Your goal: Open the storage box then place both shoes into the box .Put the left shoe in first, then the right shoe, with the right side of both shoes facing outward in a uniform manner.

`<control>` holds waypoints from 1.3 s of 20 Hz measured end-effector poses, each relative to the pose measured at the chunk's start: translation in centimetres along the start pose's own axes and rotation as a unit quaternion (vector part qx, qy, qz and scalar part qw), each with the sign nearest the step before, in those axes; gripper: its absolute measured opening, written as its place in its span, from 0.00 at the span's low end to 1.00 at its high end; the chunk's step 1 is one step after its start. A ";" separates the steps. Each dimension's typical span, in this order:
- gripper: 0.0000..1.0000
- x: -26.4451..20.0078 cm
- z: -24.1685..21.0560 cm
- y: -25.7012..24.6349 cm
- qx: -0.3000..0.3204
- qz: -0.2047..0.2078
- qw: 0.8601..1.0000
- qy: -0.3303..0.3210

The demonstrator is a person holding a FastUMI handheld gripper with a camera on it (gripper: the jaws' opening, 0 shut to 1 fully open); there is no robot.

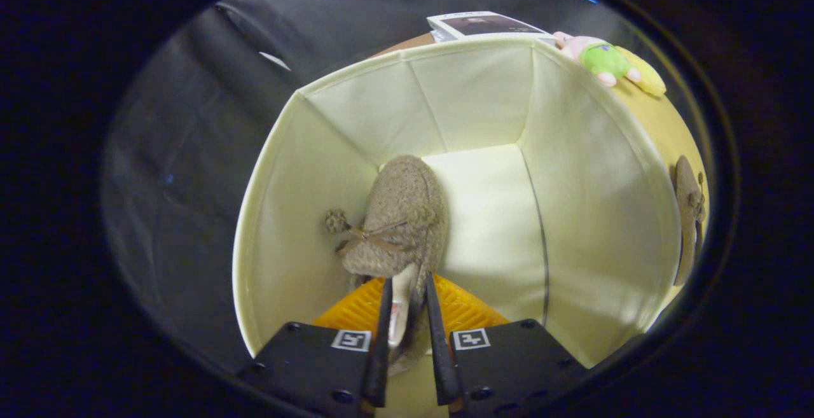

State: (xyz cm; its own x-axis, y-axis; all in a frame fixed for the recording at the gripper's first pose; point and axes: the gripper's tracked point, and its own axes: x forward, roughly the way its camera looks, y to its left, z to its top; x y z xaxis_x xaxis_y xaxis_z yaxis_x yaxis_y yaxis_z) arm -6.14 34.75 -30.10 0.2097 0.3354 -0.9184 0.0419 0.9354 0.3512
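An open cream storage box [591, 202] stands with its mouth toward me, its inner walls and floor showing. Inside it, against the left wall, a brown fuzzy shoe [400, 214] with a bow and pompom points its toe to the box's far wall. My gripper [408, 292] reaches into the box and is shut on the heel rim of that shoe, whose pale lining shows between the fingers. A second brown shoe [690, 217] lies outside the box, past its right wall, on the yellow surface.
Beyond the box's far right corner lies a pink, green and yellow plush toy [607, 62]. A printed card or booklet [486, 23] lies behind the box's back wall. The right half of the box floor [496, 214] is bare.
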 end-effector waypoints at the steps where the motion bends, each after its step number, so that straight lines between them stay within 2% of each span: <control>1: 0.45 -0.5 0.0 0.4 -0.003 0.012 1.000 -0.004; 3: 0.64 -1.9 0.5 1.6 -0.017 0.038 0.999 -0.021; 7: 1.00 -6.1 2.2 2.7 -0.094 0.074 0.989 -0.089; 12: 1.00 -11.5 4.5 0.2 -0.160 0.078 0.968 -0.178; 19: 1.00 -16.8 7.0 -9.1 -0.179 0.048 0.951 -0.248; 26: 1.00 -19.8 8.4 -21.0 -0.182 -0.023 0.941 -0.285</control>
State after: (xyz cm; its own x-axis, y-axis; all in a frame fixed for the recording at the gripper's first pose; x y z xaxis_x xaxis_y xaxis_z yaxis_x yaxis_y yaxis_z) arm -2.94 7.57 -17.79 0.7094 0.2753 -0.6488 -0.2510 0.9589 0.1324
